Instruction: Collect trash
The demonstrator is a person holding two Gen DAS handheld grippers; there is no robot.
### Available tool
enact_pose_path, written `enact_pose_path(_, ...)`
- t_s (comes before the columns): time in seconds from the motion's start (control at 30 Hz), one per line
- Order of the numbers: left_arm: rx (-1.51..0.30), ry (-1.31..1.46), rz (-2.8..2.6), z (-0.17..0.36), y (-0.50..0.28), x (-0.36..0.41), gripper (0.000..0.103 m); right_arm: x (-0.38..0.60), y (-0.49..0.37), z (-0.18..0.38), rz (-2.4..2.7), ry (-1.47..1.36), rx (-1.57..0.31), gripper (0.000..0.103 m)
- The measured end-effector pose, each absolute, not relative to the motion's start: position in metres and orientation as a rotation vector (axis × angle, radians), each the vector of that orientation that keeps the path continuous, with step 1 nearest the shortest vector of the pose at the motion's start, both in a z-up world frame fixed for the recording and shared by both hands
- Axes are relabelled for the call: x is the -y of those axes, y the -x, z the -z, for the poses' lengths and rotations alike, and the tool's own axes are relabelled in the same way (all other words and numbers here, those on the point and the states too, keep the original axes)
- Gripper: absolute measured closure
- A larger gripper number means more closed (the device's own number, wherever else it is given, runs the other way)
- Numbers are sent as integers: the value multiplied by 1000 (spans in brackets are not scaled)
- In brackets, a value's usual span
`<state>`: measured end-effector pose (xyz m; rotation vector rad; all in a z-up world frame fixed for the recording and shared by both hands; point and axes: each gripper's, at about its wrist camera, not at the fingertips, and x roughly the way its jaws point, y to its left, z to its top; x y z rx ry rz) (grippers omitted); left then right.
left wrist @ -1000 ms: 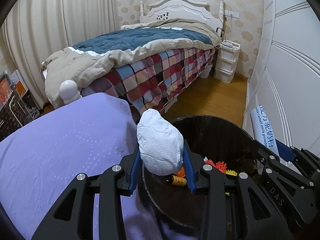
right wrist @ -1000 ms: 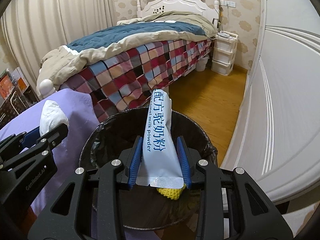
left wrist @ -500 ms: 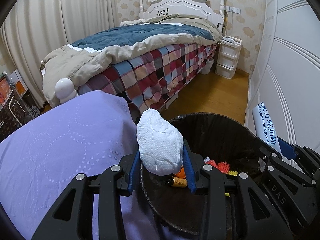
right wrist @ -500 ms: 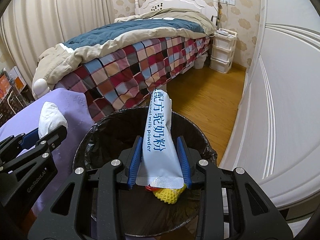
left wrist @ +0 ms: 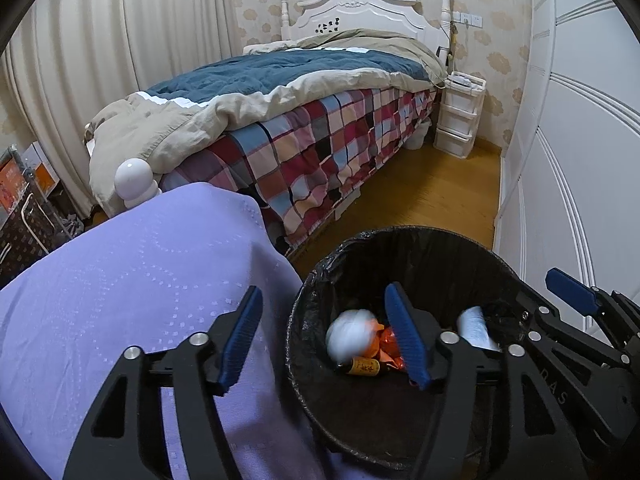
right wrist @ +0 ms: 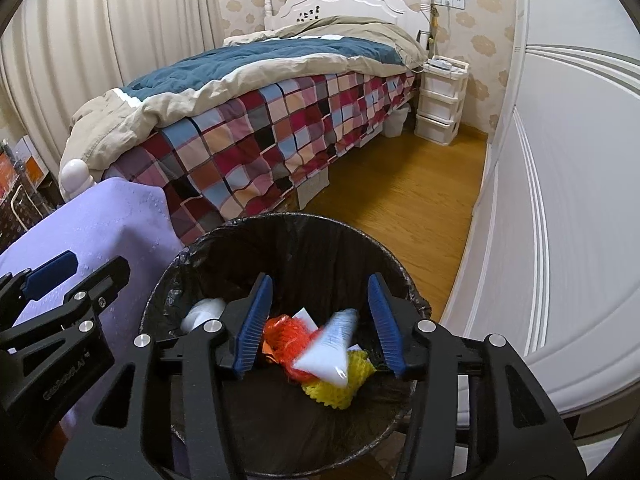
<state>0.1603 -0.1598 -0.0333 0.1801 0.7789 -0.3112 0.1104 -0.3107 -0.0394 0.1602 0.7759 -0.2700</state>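
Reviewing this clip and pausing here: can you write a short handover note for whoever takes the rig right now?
Left gripper: jaws have just opened, nothing between them.
Right gripper: jaws have just opened, also empty.
White tissue wad and milk powder sachet are blurred inside the black-lined bin, on the orange and yellow trash.
Done: both pieces released into the bin.
Left: no other loose trash in view; check the purple cloth.

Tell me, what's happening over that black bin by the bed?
A person is tidying up with a hand-held gripper in each hand. Both have just been opening over the bin. The left hand-held gripper has let go of a white tissue wad, and the right hand-held gripper has dropped a white milk powder packet. Both pieces are blurred, falling onto the red and yellow netting inside.
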Motion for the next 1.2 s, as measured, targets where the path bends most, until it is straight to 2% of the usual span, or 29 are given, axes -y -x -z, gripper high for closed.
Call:
enact_pose_path(0.07, -774, -180, 303, 32, -160, 159, 32, 311, -110, 40, 273, -159, -775, 52)
enact_pose_path(0.37, -753, -179, 274, 23, -155, 151, 28, 312, -100, 31, 303, -151, -755, 39)
enact_pose_path(0.53, -728, -184, 260, 16, -146, 146, 25, 308, -93, 23, 314, -142, -738, 26)
enact_pose_path(0.73, -697, -174, 249, 3, -134, 137, 24, 298, -82, 15, 322, -115, -706, 17)
enact_pose_path(1.2, -651, -145, 233, -18, -92, 105, 22, 274, -44, -2, 301, -126, -682, 16)
